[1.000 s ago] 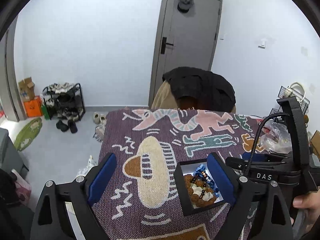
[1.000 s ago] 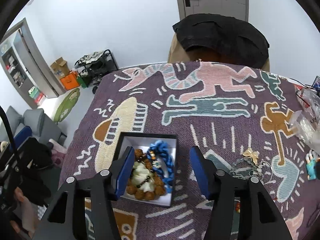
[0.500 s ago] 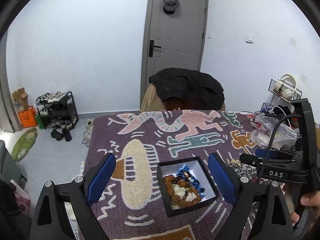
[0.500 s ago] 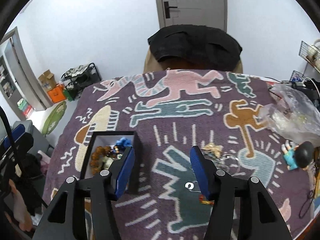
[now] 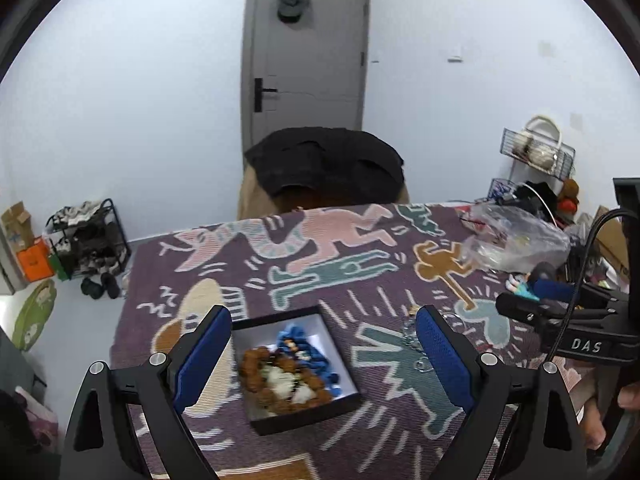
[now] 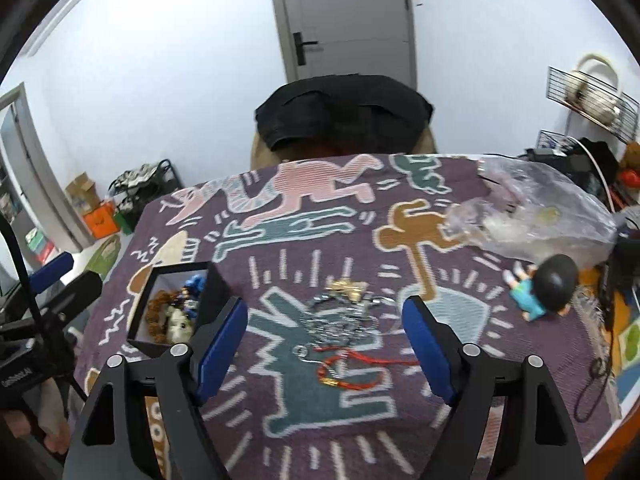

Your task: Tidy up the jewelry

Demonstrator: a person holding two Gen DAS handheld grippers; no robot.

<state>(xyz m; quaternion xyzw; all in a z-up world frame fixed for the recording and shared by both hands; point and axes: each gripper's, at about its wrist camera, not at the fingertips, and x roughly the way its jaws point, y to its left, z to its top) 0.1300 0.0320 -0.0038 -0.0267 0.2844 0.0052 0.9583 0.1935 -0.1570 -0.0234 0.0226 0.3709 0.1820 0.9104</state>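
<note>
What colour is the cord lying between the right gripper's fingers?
Red, the thin cord with a gold clasp; right wrist view shows it best.

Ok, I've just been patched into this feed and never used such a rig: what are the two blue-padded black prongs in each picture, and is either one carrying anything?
Each picture comes from a camera mounted on a hand-held claw, looking forward along its two fingers. There is no robot arm: a person holds one claw in each hand.

The left view shows the left claw open above the black box, which already holds brown beads and a blue bracelet. It grips nothing.

The right view shows the right claw, whose jaws have just been opening. It hangs over a loose pile of silver chains and a red cord lying on the patterned cloth. Its pads touch nothing, so nothing is held.

A small figurine and a plastic bag lie farther right.
</note>
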